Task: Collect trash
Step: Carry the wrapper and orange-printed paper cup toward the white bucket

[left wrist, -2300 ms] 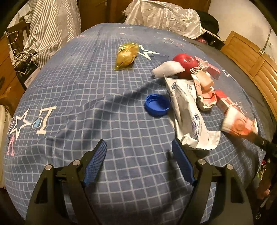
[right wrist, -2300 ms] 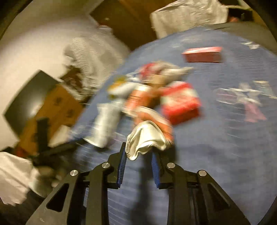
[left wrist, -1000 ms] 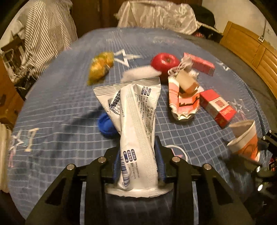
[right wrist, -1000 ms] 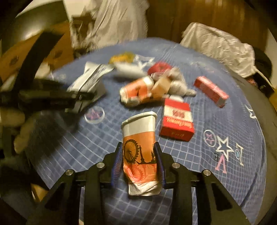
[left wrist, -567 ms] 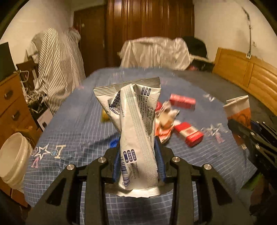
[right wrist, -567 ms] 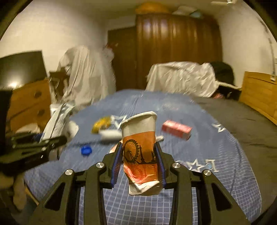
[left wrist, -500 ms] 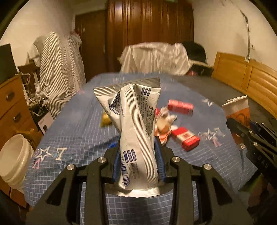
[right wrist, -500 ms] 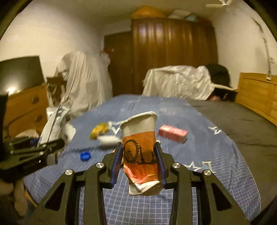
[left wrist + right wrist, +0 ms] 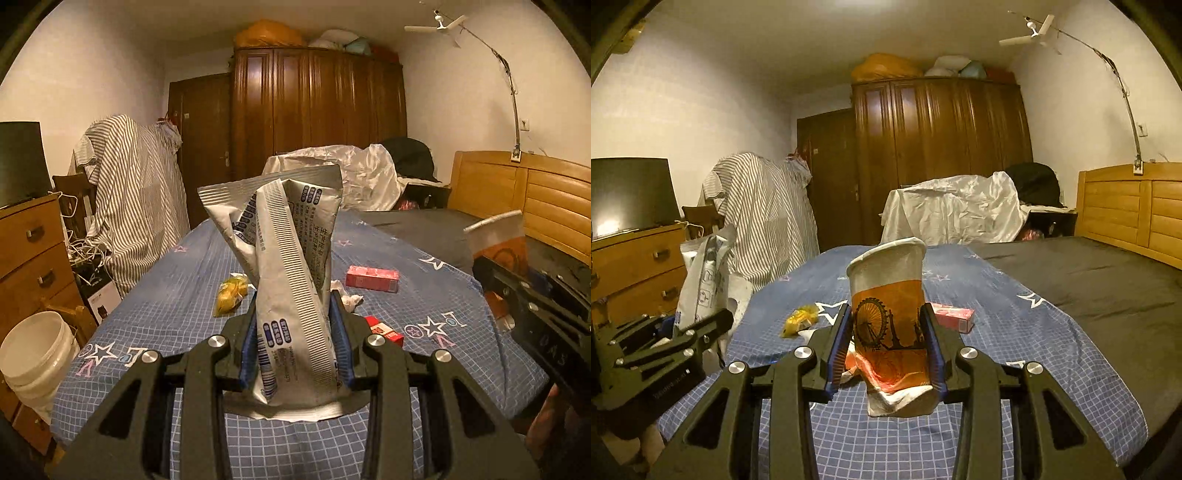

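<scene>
My left gripper (image 9: pixel 294 306) is shut on a crumpled silver snack wrapper (image 9: pixel 284 251), which stands upright between the blue pads, lifted off the bed. My right gripper (image 9: pixel 886 314) is shut on a squashed orange-and-white paper cup (image 9: pixel 886 280), also held above the bed. Each gripper shows in the other's view: the right one with the cup (image 9: pixel 498 240) at the right edge, the left one with the wrapper (image 9: pixel 705 273) at the left. On the blue checked sheet (image 9: pixel 166 302) lie a yellow wrapper (image 9: pixel 231 295), a red box (image 9: pixel 372 278), a red-and-white pack (image 9: pixel 384 330) and a crumpled tissue (image 9: pixel 347 295).
A white bucket (image 9: pixel 37 354) stands on the floor left of the bed, beside a wooden dresser (image 9: pixel 29 251). A striped cloth (image 9: pixel 136 206) hangs over a chair behind it. The wooden headboard (image 9: pixel 535 192) runs along the right, with a dark wardrobe (image 9: pixel 314 110) at the back.
Both grippers have lifted away from the bed and tilted up toward level, each keeping its load. The trash on the sheet now sits lower and farther off in both views.
</scene>
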`<act>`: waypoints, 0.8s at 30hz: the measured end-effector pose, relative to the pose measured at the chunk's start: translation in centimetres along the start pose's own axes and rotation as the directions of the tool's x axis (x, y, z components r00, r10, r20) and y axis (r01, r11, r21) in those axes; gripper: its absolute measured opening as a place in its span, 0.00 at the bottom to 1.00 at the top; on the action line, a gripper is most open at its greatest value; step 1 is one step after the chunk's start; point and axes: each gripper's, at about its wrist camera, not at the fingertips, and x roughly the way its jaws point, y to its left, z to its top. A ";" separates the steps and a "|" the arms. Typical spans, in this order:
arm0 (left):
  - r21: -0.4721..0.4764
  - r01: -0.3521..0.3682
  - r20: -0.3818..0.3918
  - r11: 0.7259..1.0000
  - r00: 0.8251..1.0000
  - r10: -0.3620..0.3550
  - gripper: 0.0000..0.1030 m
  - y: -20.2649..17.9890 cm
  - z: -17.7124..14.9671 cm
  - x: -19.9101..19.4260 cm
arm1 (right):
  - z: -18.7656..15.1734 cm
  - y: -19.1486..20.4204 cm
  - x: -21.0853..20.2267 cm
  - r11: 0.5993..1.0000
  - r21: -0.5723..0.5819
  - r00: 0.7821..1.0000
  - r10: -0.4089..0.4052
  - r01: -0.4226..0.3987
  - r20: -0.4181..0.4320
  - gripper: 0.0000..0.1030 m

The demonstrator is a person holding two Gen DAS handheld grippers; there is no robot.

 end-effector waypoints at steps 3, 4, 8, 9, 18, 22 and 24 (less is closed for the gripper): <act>-0.002 0.003 0.003 1.000 1.000 -0.003 0.32 0.2 -0.1 0.0 | -0.1 -0.2 -0.6 1.000 -0.002 1.000 0.003 -0.003 0.003 0.38; -0.001 0.003 0.004 1.000 1.000 -0.003 0.32 0.2 -0.1 0.0 | -0.2 -0.3 -0.6 1.000 -0.003 1.000 0.004 -0.004 0.000 0.38; -0.006 0.008 0.001 1.000 1.000 -0.008 0.32 0.7 -0.2 0.0 | -0.1 -0.4 -0.8 1.000 -0.004 1.000 0.009 -0.009 -0.011 0.38; -0.007 0.008 0.002 1.000 1.000 -0.008 0.32 0.8 -0.1 0.0 | -0.1 -0.4 -0.8 1.000 -0.004 1.000 0.011 -0.011 -0.012 0.38; -0.033 -0.002 -0.004 0.999 1.000 0.002 0.32 1.6 -0.1 -0.4 | 0.1 1.1 0.8 0.997 -0.037 0.995 0.062 -0.065 -0.072 0.32; -0.051 -0.026 -0.002 0.998 1.000 0.026 0.32 3.3 0.3 -0.7 | 0.7 2.5 1.8 0.994 -0.047 0.993 0.091 -0.095 -0.078 0.32; -0.061 -0.049 -0.005 0.997 0.999 0.049 0.32 4.7 0.5 -0.8 | 1.2 3.4 2.4 0.991 -0.056 0.990 0.113 -0.118 -0.081 0.32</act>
